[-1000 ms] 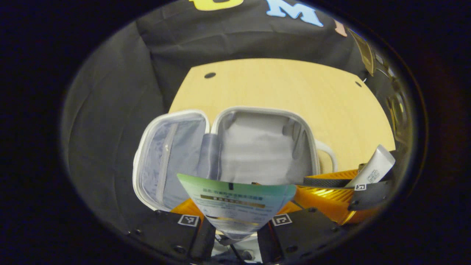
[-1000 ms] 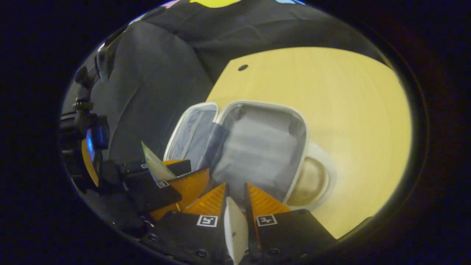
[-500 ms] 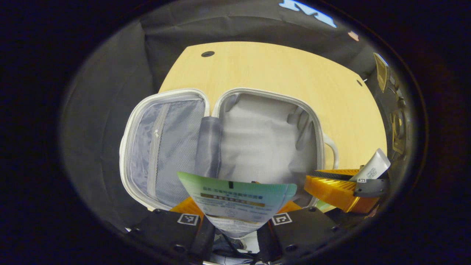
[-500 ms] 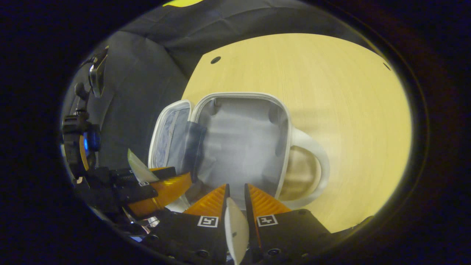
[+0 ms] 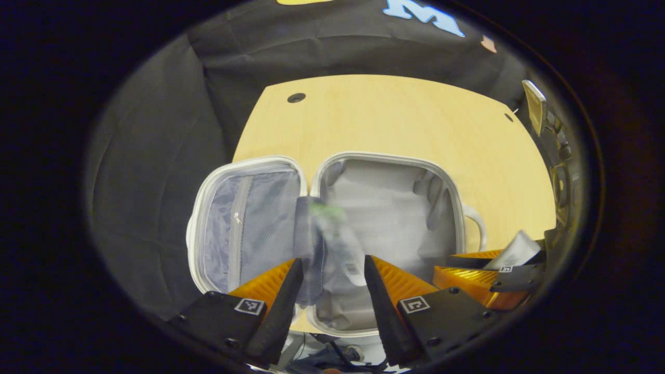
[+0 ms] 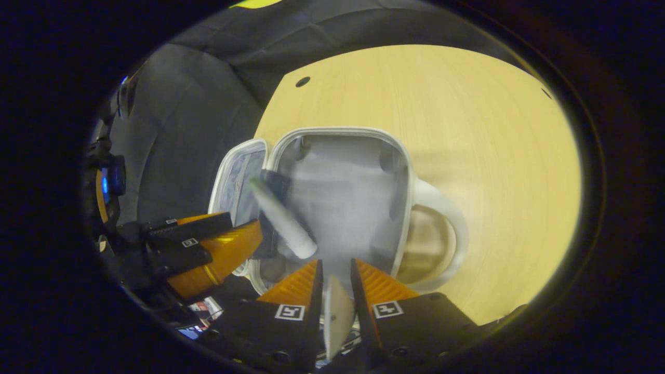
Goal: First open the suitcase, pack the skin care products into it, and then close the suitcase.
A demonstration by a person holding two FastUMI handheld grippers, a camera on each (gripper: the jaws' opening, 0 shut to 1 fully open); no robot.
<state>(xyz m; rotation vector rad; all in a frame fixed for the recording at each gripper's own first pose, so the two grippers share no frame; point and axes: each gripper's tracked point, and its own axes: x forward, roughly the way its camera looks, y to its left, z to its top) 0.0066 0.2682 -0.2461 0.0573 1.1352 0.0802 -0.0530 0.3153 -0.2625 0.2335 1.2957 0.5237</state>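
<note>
Left gripper view looks down over the open suitcase (image 5: 384,208), which lies flat on the wooden table (image 5: 395,119) with both halves spread: the mesh-lined lid half with its zip to the left, the deeper grey-lined half to the right, a white handle on its right side. The left gripper (image 5: 330,270) hangs over the near edge of the case with its two orange-backed fingers wide apart and nothing between them. A blurred sheet-mask sachet (image 5: 335,239), green at its top edge, shows in mid-air or just landing over the hinge area, inside the outline of the case; the blur hides whether it touches the lining. At the right edge of this view the right gripper (image 5: 506,262) shows, its fingers pinched on a white tube (image 5: 514,252).

Right gripper view shows the same case from the handle side. The right gripper (image 6: 335,283) has its fingers close together, clamped on the flat end of the white tube (image 6: 337,311), which stands up between them at the bottom of the view. The sachet (image 6: 283,223) appears as a pale blurred streak slanting across the left part of the grey compartment. The left gripper (image 6: 218,249) sits at the lower left, just beside the lid half, its fingers spread
</note>
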